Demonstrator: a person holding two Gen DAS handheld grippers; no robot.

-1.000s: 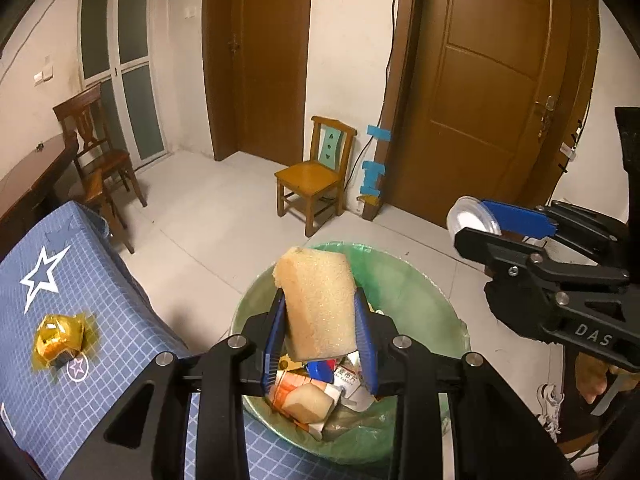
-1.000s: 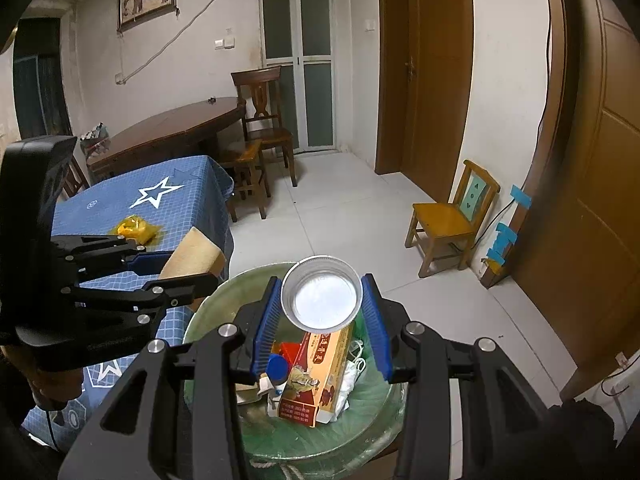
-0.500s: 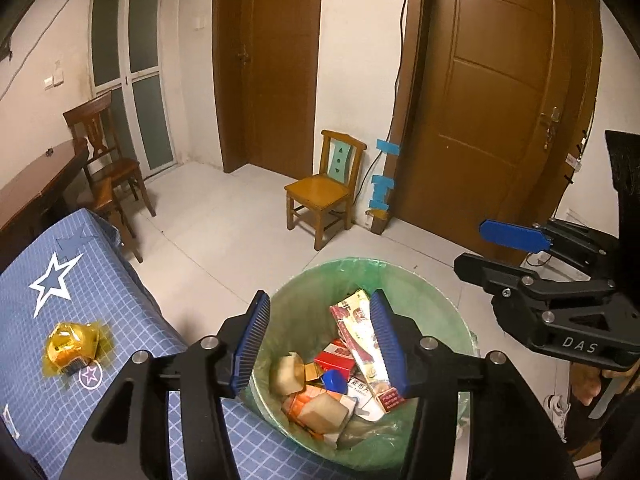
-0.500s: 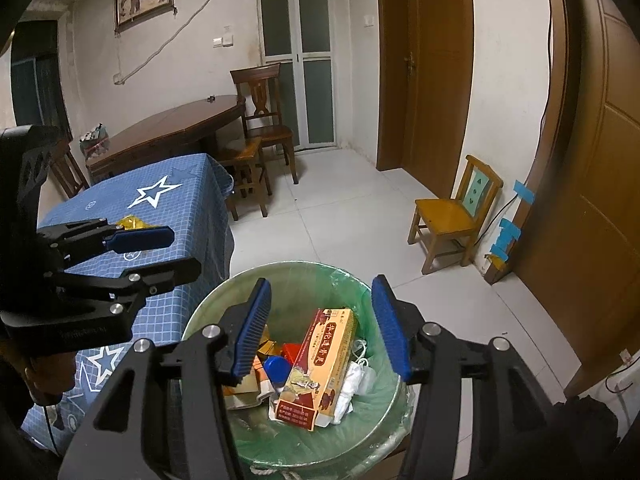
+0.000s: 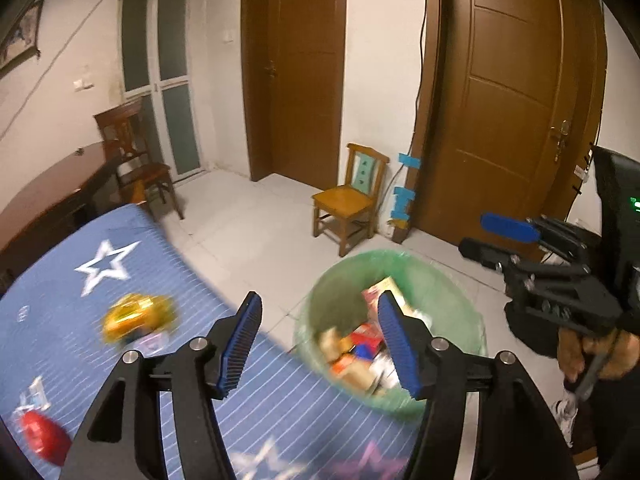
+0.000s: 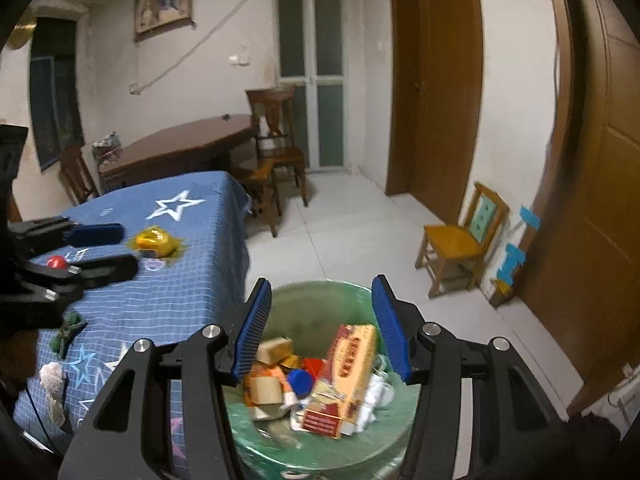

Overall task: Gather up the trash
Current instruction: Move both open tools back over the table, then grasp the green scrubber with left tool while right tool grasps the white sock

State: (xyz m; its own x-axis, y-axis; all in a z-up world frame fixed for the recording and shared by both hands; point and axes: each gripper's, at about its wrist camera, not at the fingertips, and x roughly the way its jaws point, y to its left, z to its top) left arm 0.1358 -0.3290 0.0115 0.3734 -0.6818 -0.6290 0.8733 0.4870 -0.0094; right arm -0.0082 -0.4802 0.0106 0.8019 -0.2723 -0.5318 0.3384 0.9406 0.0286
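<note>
The green-lined trash bin stands on the floor by the blue star-print table. In the bin lie a red-and-tan carton, a sponge and other scraps. My left gripper hovers over the table's edge beside the bin, its jaws opening with nothing between them. My right gripper is open above the bin and holds nothing. A gold wrapper and a red item lie on the table.
On the table also lie a green scrap, a white crumpled piece and a clear wrapper. A small yellow chair stands by the brown doors. A dark wooden table and chairs stand beyond.
The left gripper let the sponge fall into the bin, opened and swung left toward the table. The right gripper dropped its white cup into the bin and opened.
</note>
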